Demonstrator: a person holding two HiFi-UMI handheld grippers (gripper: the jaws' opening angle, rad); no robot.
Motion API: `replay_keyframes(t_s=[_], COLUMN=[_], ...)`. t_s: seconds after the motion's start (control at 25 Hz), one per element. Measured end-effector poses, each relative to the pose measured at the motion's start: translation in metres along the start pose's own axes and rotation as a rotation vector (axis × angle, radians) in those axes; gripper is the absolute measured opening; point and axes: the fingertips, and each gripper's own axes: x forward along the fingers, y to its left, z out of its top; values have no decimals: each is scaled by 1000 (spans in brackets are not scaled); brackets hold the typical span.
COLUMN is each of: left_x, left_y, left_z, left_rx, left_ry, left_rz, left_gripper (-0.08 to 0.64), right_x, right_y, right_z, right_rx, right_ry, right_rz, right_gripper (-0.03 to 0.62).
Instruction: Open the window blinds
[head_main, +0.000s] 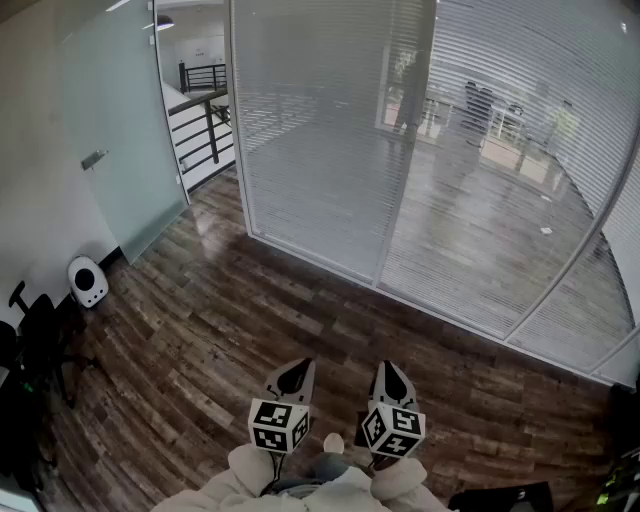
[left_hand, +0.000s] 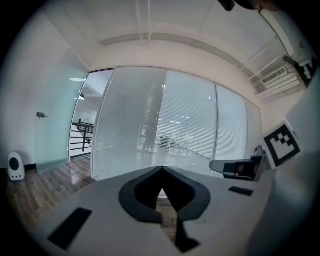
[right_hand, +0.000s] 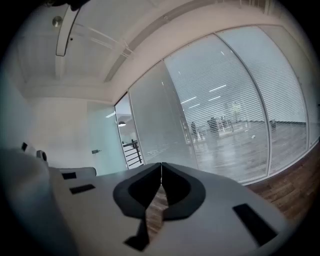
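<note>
Blinds (head_main: 330, 150) cover the big glass wall across the room. You can dimly see another room behind them. They are well apart from both grippers.

The left gripper (head_main: 297, 366) and the right gripper (head_main: 389, 365) sit low and close to the person. They are side by side over the wood floor (head_main: 200, 340) and point toward the glass wall. The left gripper's jaws are pressed together with nothing between them. The right gripper's jaws are pressed together too, and they hold nothing.

On the left is a milky glass door (head_main: 115, 170) with a small handle (head_main: 95, 158). Next to it is an open gap where a dark railing (head_main: 205, 110) shows. A small white round thing (head_main: 88, 282) stands on the floor near the wall. A black chair (head_main: 35, 335) is at the left edge.
</note>
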Motion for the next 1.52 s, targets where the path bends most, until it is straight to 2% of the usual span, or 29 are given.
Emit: replay_keyframes(t_s=[0.4, 0.84, 0.96, 1.28, 1.52], left_x=[68, 206, 237, 305, 341], left_y=[44, 94, 108, 136, 155], left_z=[12, 57, 67, 85, 101], left_rx=[-13, 17, 6, -16, -29], left_ry=[2, 6, 13, 12, 24], left_rz=[17, 18, 16, 25, 15], left_gripper=[0, 0, 0, 0, 0], right_x=[81, 227, 263, 334, 373], right_y=[-12, -49, -57, -73, -75], right_z=[13, 61, 77, 87, 93], right_rx=[-6, 1, 5, 6, 9], right_ry=[-5, -26, -37, -5, 25], right_rz=[-10, -7, -7, 14, 0], right_gripper=[15, 15, 15, 15, 15])
